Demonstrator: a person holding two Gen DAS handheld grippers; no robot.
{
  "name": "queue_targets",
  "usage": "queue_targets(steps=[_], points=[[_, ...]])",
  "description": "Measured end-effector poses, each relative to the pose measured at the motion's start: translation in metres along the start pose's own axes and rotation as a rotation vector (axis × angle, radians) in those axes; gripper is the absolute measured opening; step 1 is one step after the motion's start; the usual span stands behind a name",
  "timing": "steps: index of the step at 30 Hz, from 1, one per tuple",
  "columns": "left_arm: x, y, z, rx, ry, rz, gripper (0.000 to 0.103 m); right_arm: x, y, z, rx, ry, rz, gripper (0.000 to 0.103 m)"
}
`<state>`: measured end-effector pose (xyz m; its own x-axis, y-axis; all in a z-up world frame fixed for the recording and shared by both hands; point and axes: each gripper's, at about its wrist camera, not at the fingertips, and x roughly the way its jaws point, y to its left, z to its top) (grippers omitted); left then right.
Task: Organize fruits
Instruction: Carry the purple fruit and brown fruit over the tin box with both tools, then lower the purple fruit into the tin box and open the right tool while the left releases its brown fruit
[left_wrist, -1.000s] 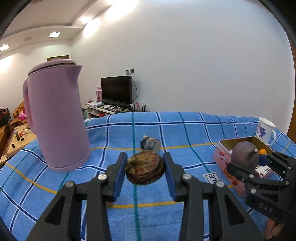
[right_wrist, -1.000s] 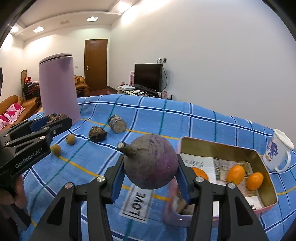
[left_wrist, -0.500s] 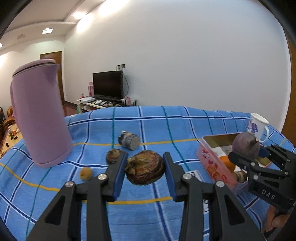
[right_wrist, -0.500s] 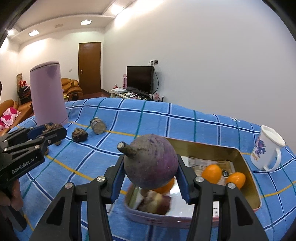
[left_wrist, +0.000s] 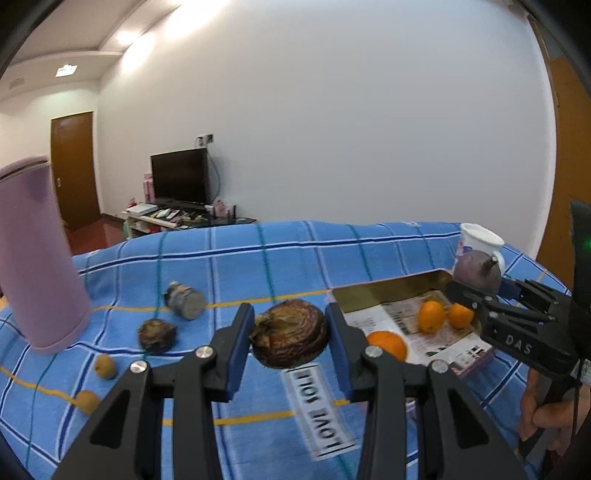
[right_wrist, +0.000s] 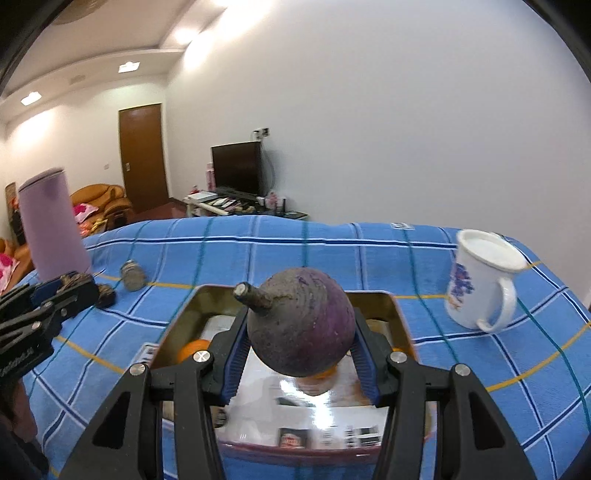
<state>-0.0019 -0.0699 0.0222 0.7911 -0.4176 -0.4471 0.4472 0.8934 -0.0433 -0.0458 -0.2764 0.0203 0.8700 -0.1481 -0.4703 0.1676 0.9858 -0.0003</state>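
Delivery is under way: from the left wrist, the left gripper (left_wrist: 290, 334) clamps a brown fruit (left_wrist: 290, 333) beside the tin (left_wrist: 388, 288); from the right wrist, the right gripper (right_wrist: 300, 341) grips a purple fruit (right_wrist: 300, 326) above it, needing lowering and release.

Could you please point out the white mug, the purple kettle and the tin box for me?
White mug (right_wrist: 476, 284): right wrist view, on its flower-printed side.
Purple kettle (left_wrist: 35, 258): left wrist view, on its body.
Tin box (right_wrist: 400, 314): right wrist view, on its far right rim.
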Motion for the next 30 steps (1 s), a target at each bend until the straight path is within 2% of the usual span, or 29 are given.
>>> queue_targets(steps=[8,13,16,20,26,30], points=[[0.019,-0.043,0.009,0.054,0.009,-0.048,0.041,0.002,-0.035,0.003,0.026,-0.009,-0.058,0.053],[0.039,-0.069,0.015,0.082,0.042,-0.053,0.041,0.008,-0.047,0.002,0.014,0.0,-0.093,0.053],[0.052,-0.08,0.016,0.083,0.067,-0.055,0.041,0.015,-0.054,0.001,0.024,0.027,-0.084,0.053],[0.069,-0.095,0.016,0.094,0.108,-0.041,0.041,0.022,-0.051,0.0,0.012,0.063,-0.063,0.053],[0.083,-0.099,0.011,0.092,0.154,-0.015,0.041,0.037,-0.038,-0.006,-0.058,0.137,-0.071,0.053],[0.09,-0.097,0.008,0.083,0.181,-0.007,0.041,0.036,-0.036,-0.008,-0.066,0.142,-0.065,0.053]])
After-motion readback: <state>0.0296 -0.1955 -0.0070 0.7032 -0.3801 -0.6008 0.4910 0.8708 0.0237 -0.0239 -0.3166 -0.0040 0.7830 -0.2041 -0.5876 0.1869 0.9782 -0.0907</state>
